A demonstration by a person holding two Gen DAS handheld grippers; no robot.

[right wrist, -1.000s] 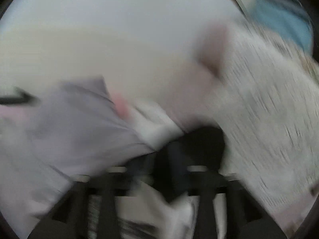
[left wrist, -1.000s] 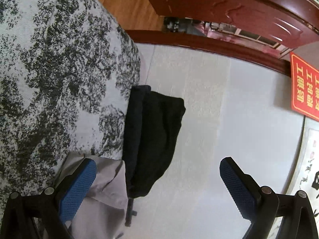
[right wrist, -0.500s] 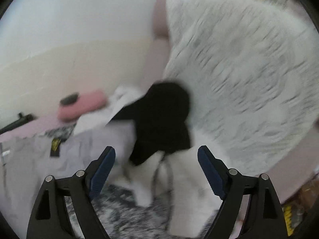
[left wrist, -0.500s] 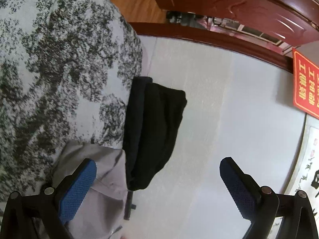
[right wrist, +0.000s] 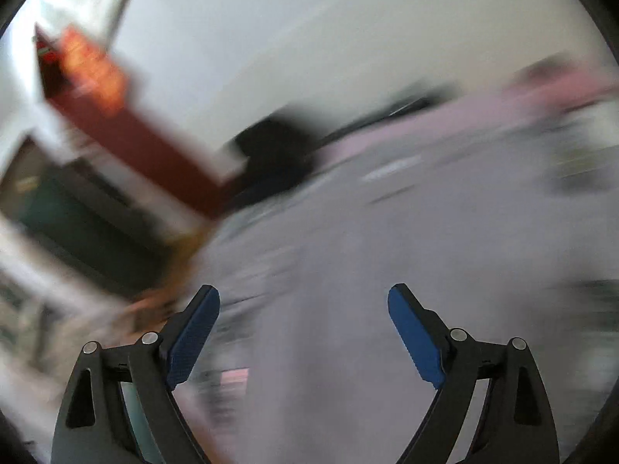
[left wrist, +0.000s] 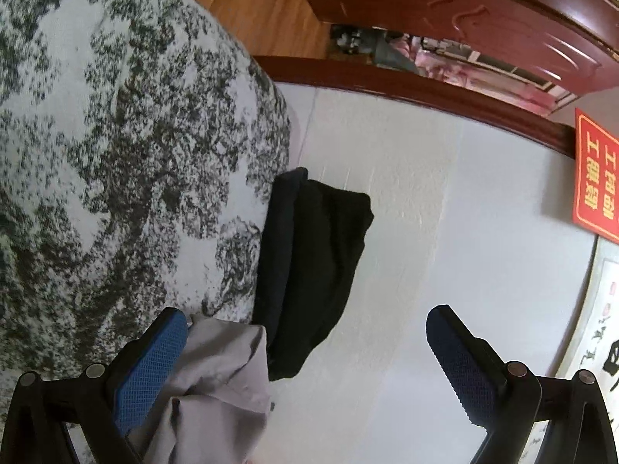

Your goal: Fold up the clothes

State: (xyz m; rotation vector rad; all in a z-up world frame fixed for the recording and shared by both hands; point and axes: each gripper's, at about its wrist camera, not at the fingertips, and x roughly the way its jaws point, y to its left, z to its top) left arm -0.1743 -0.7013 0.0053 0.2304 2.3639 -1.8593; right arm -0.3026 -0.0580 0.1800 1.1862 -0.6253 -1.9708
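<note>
1. Left wrist view: the jaws of the left gripper (left wrist: 305, 352) stand wide apart, nothing pressed; a grey garment (left wrist: 216, 390) lies beside one pad, a folded black garment (left wrist: 313, 266) against the wall (left wrist: 445, 232), on the patterned bed (left wrist: 116, 154).
2. Right wrist view: the right gripper (right wrist: 303, 332) is spread and empty, scene blurred.

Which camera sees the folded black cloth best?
The left wrist view: the folded black cloth is sharp there, lying between the speckled grey-and-white bedcover and the white wall. The right wrist view shows only a blurry dark smear.
</note>
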